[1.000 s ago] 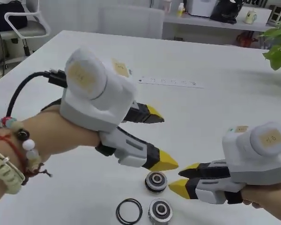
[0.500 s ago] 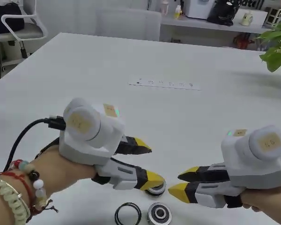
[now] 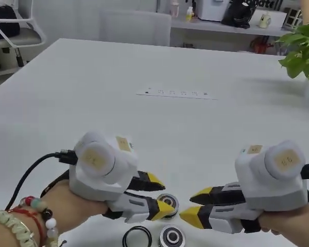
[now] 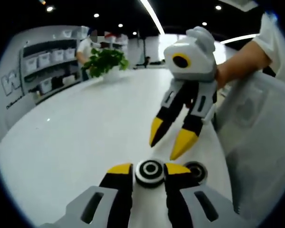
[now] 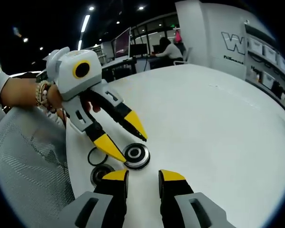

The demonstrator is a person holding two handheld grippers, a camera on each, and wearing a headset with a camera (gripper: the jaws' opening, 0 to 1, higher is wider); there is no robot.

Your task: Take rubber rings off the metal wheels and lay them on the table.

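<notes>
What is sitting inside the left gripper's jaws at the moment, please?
One metal wheel lies flat on the table between the left gripper's parted jaws, a dark band round its rim. The jaws cover its sides, so contact cannot be judged.

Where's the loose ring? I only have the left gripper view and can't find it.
Observer: In the head view the ring lies flat on the table, beside the near wheel, on the side away from the right tool.
Operator: Is the left tool's cable near the parts?
Observer: No. The cable leaves the left tool at its rear and runs back past the person's wrist.
Operator: Anything else on the table?
Observer: A power strip, far across.
</notes>
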